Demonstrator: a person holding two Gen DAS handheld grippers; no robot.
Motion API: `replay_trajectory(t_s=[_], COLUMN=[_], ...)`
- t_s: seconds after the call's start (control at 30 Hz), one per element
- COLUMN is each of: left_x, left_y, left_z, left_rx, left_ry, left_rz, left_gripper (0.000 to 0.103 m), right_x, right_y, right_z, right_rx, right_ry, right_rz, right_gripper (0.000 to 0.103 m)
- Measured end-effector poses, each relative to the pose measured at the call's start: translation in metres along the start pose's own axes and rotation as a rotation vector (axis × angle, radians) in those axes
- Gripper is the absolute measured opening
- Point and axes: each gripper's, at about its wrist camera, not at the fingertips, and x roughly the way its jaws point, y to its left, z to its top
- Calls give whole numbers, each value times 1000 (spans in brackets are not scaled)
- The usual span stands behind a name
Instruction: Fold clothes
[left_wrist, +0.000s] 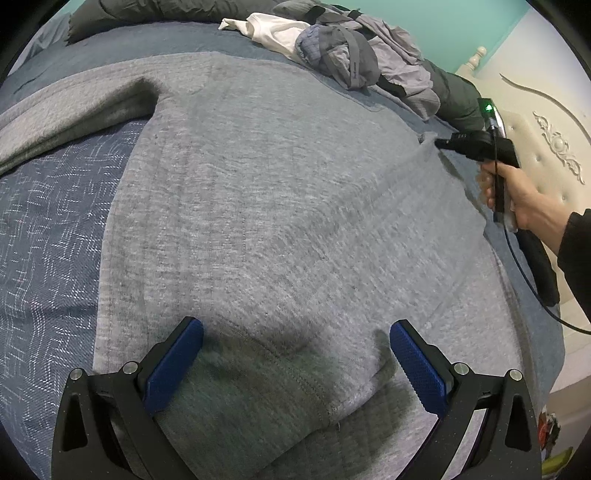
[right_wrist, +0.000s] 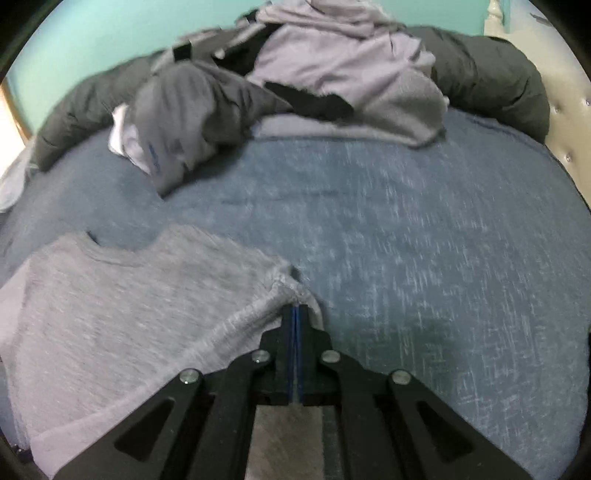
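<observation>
Right wrist: right tool (right_wrist: 295, 310) pinches sweater (right_wrist: 129, 295) edge.

Blue bed cover (left_wrist: 48, 229) carries a spread grey sweater (left_wrist: 266, 206) and 1 clothes pile (left_wrist: 354, 55).

The right wrist view is motion-blurred across the bed cover (right_wrist: 406, 229). The grey sweater (left_wrist: 277, 206) runs off the left wrist view's lower edge; clothes pile (right_wrist: 295, 85) details are unclear.
</observation>
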Motion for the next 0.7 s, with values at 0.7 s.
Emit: replay_trajectory(t_s=[0.7], left_x=[0], left_y=[1], left_z=[-2], left_rx=[-3], left_ry=[2], left_rz=[-12], left_gripper=[103], right_x=[-2], right_y=[9], right_z=[22], right_rx=[125], right_ry=[40], right_rz=[-17], right_gripper=[36])
